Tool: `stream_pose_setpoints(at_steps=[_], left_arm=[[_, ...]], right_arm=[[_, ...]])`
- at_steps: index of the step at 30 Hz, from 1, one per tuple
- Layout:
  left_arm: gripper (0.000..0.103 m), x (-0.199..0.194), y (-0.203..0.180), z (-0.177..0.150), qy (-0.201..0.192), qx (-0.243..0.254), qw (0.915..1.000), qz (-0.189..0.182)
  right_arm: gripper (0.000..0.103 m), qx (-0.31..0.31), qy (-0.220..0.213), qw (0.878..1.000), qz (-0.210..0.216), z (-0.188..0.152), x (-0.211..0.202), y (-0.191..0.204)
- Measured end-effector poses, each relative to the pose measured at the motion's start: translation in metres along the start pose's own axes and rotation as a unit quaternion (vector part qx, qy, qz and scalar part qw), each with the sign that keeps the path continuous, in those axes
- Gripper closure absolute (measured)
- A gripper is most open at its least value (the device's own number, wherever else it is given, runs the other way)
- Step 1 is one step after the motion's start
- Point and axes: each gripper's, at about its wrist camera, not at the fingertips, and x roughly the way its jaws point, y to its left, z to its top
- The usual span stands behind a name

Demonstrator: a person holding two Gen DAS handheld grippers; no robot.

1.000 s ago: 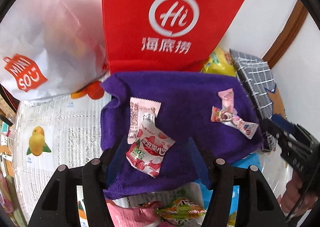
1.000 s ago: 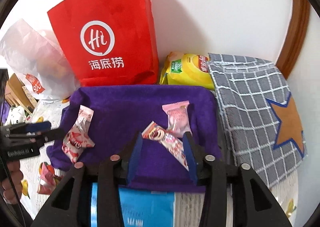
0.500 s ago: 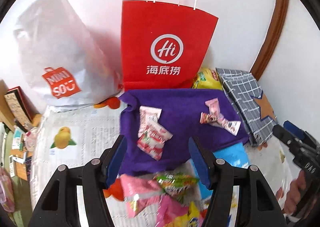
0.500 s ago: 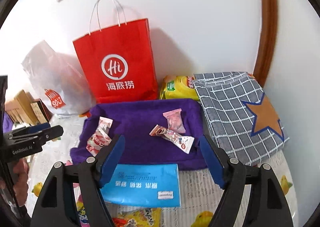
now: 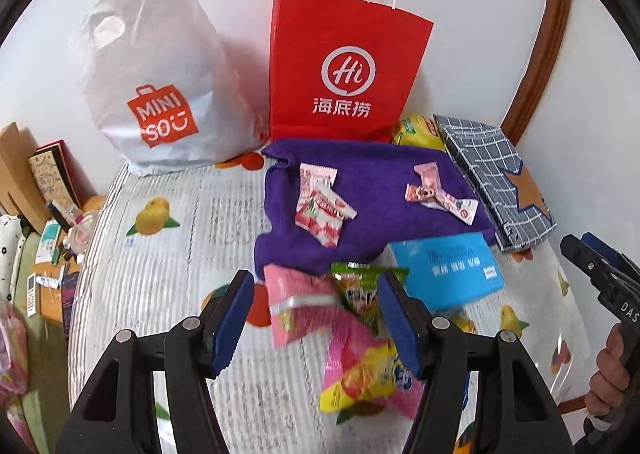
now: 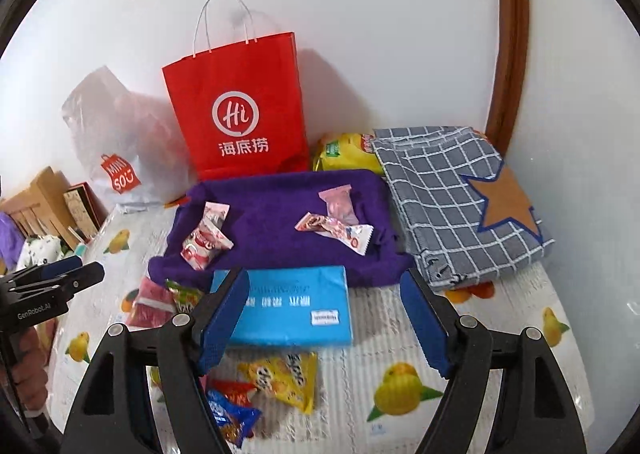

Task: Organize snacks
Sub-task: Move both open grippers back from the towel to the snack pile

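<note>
A purple towel [image 5: 372,190] [image 6: 280,222] lies before a red paper bag [image 5: 340,74] [image 6: 240,110]. Red-and-white candy packets [image 5: 320,214] [image 6: 204,238] rest on its left part, pink candies [image 5: 436,194] [image 6: 336,222] on its right. Nearer lie a blue packet [image 5: 444,270] [image 6: 292,306] and loose snacks: pink [image 5: 296,302], green [image 5: 360,290], yellow [image 6: 284,378]. My left gripper [image 5: 314,318] hangs open above the loose snacks, holding nothing. My right gripper [image 6: 326,320] stands wide open over the blue packet, also empty.
A white plastic bag [image 5: 156,94] stands left of the red bag. A checked cloth with a star [image 6: 452,198] lies at the right by the wall, a yellow chips bag [image 6: 344,154] behind the towel. Boxes and clutter [image 5: 44,182] line the table's left edge.
Both grippers have drawn back and up from the towel, so more of the table shows. The right gripper's jaws have widened, and the pink candies stay on the towel.
</note>
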Motion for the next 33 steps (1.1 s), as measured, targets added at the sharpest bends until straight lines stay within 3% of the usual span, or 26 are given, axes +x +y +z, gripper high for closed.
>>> stream_pose_setpoints(at_steps=[10, 14, 20, 27, 33], left_arm=[[0.042, -0.016, -0.005, -0.028, -0.003, 0.005, 1.0000, 0.002], [0.042, -0.014, 0.004, -0.034, 0.006, -0.012, 0.9998, -0.016], [0.042, -0.008, 0.017, -0.046, 0.003, -0.030, 0.9995, -0.008], [0.042, 0.010, 0.031, -0.057, 0.026, -0.033, 0.9991, 0.006], [0.042, 0.026, 0.045, -0.064, 0.050, -0.044, 0.9977, 0.009]], right_arm=[[0.025, 0.011, -0.011, 0.999, 0.031, -0.022, -0.016, -0.001], [0.025, -0.004, -0.026, 1.000, 0.012, -0.031, -0.019, 0.005], [0.025, -0.038, -0.042, 0.998, -0.017, -0.048, -0.016, 0.012], [0.030, -0.035, 0.027, 0.998, 0.035, -0.068, 0.020, 0.015], [0.031, -0.037, 0.059, 0.996, 0.062, -0.084, 0.047, 0.021]])
